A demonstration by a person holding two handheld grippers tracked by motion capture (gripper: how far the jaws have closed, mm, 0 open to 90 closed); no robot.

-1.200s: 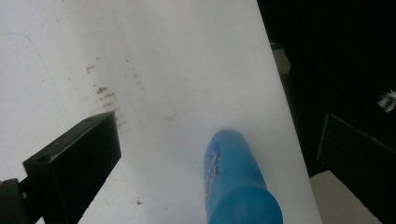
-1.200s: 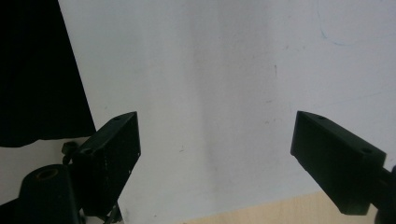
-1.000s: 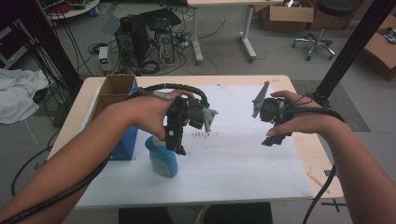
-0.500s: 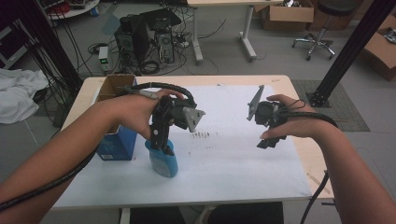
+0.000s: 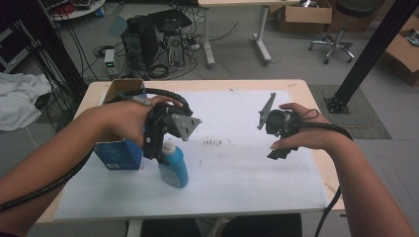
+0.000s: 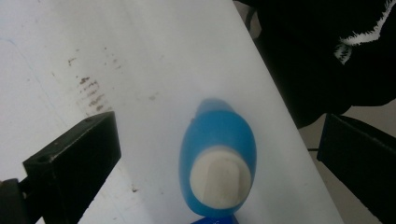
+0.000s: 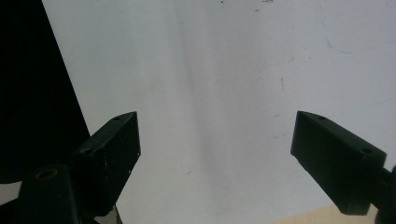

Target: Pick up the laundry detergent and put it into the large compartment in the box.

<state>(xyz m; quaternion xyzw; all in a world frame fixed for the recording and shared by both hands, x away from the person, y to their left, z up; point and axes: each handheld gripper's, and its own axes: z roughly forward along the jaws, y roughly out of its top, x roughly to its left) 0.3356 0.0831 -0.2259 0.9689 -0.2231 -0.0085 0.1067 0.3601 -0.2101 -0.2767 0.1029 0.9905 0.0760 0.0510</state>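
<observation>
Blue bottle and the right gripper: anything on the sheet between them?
Between the blue bottle and the right gripper, the high view shows bare white sheet, marked by a patch of dark smudges.

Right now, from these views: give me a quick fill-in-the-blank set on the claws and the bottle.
1. The left claw hangs over a bottle whose body is ____ in colour.
2. The bottle's cap is ____ in colour.
3. The jaws of the right claw stand ____, with nothing between them.
4. Left of the bottle stands a ____ box with a blue lower part.

Missing words: blue; white; open; cardboard
</observation>
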